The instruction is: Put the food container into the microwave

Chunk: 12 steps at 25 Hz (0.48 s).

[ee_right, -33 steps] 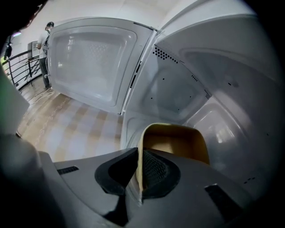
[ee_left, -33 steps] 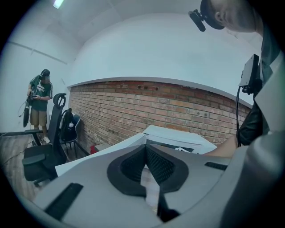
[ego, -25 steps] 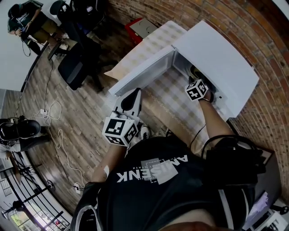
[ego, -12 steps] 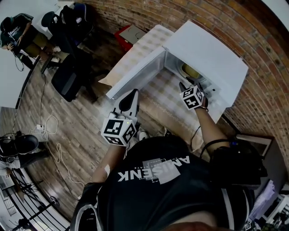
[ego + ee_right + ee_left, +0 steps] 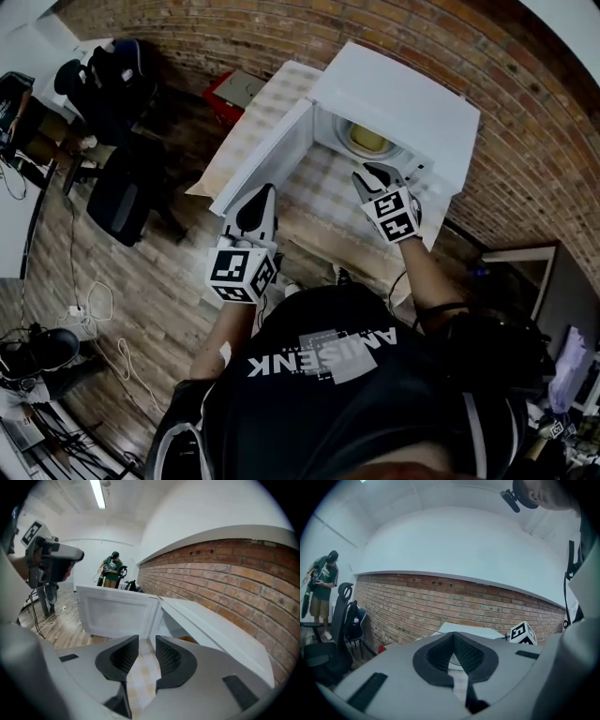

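The white microwave (image 5: 403, 98) stands on a checked tablecloth with its door (image 5: 267, 159) swung open to the left. Inside its cavity sits the food container (image 5: 367, 141), round and pale with yellow contents. My right gripper (image 5: 373, 174) hovers just in front of the opening, jaws a little apart with nothing between them; in its own view (image 5: 146, 641) it faces the door (image 5: 117, 613). My left gripper (image 5: 265, 190) is held lower, near the door's outer edge, and is shut on nothing (image 5: 453, 635).
The checked table (image 5: 281, 98) runs along a brick wall (image 5: 525, 122). A red box (image 5: 232, 89) lies at the table's far end, and a black office chair (image 5: 127, 187) stands on the wooden floor to the left. A person (image 5: 321, 588) stands far off.
My right gripper has drawn back out of the microwave cavity, leaving the container inside. The left gripper has stayed beside the open door.
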### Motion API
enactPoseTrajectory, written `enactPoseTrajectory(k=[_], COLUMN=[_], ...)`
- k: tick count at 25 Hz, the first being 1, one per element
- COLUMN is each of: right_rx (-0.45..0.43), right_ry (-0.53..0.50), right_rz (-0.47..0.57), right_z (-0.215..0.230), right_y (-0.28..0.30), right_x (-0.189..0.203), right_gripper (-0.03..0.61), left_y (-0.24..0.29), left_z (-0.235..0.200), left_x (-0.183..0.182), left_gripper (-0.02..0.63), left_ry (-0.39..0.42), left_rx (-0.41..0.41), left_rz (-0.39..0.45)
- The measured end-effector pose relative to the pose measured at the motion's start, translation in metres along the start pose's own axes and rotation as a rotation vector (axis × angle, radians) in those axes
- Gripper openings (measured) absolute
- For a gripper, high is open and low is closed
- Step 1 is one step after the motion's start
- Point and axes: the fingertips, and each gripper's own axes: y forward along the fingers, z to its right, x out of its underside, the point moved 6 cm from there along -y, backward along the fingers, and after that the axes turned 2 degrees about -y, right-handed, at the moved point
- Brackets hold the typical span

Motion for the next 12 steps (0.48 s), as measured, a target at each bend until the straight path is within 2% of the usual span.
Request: enactPoseTrajectory(k=[7,12], right_rx=[0.088,0.212], right_ry=[0.077,0.149], right_rz=[0.135,0.196], right_z=[-0.002,0.001], right_y=[-0.056,-0.106], right_x=[-0.029,-0.049], right_gripper=[0.121,0.084], left_y=[-0.002,-0.006], left_z=[0.0,0.003], left_x=[-0.013,-0.024], left_gripper=[0.012,0.012], left_ry=[0.01,0.012], left_rx=[0.095,0.179], left_rz=[0.026,0.045])
